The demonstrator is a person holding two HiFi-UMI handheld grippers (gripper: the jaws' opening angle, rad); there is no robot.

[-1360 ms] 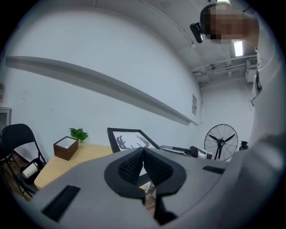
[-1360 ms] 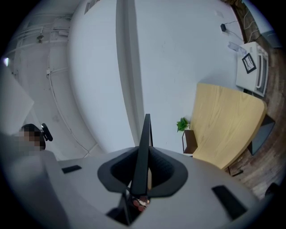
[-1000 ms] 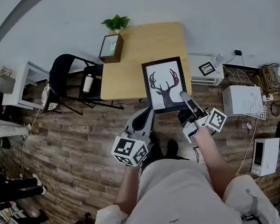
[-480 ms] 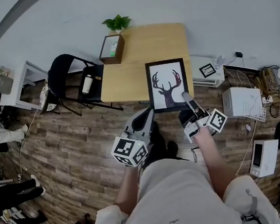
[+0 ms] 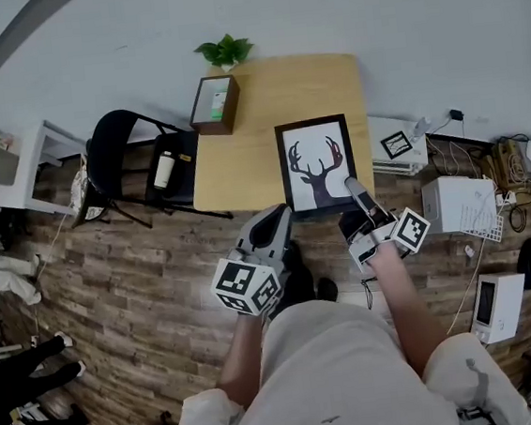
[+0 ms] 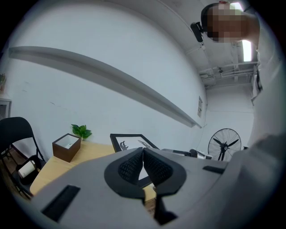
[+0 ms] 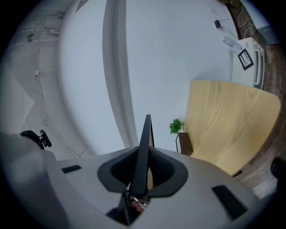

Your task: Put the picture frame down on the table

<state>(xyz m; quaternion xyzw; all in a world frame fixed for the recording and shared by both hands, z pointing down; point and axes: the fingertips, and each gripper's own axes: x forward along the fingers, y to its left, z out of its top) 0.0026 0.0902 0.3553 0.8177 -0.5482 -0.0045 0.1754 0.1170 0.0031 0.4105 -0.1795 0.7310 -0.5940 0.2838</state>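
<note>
Carrying the frame [image 5: 316, 166] by its near edge, the right gripper [image 5: 349, 186] clamps the black moulding edge-on between its jaws. The left gripper [image 5: 281, 215] rides alongside, jaws closed on nothing. Over the past second the frame has advanced from the table's [image 5: 263, 103] near edge to over its near right corner, likely leaving only lowering and release.

At mid-frame the left gripper [image 5: 278, 217] points upward, pinched shut and empty; right of it, the right gripper [image 5: 349, 186] clamps the picture frame's [image 5: 317, 165] lower edge.
</note>
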